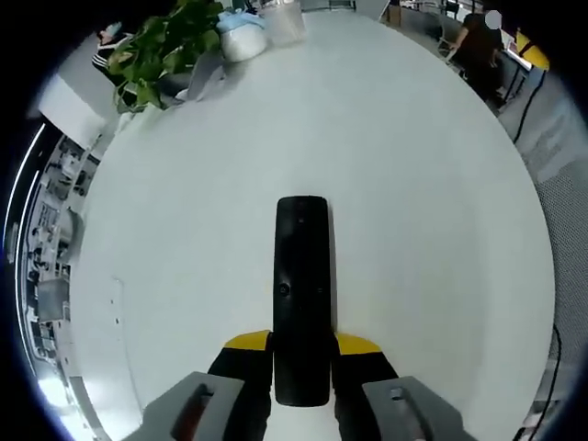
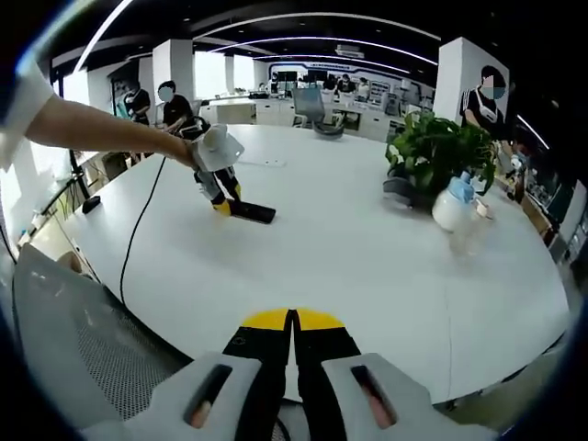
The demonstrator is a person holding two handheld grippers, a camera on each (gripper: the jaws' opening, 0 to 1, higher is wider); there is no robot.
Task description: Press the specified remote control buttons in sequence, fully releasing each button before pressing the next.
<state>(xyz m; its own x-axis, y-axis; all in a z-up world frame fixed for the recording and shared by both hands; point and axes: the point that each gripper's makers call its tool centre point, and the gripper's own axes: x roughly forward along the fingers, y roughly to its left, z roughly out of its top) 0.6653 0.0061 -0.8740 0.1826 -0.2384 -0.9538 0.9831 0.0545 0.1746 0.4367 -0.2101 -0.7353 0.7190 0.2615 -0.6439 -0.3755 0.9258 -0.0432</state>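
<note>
Here, what I saw from my station:
Left gripper: in the left gripper view its yellow-tipped fingers rose from the bottom centre and were clamped on the near end of the remote control.
Remote control: black and slim, it ran straight up the middle of the left gripper view, its far end lying over the white desk; in the right gripper view I saw it at centre left, flat on the desk with the left gripper touching its near end.
Right gripper: at the bottom centre of the right gripper view, its fingers were pressed together with nothing between them, held at the near desk edge and well apart from the remote control.
Person's arm: it reached in from the upper left of the right gripper view, holding the left gripper.
Potted plant: green leaves at the upper right of the right gripper view, upper left of the left gripper view.
White bottle: just beside the plant, with a clear cup next to it.
Cable: a dark line trailing down the left side of the desk.
Background: people stood at the far edges of the room.
</note>
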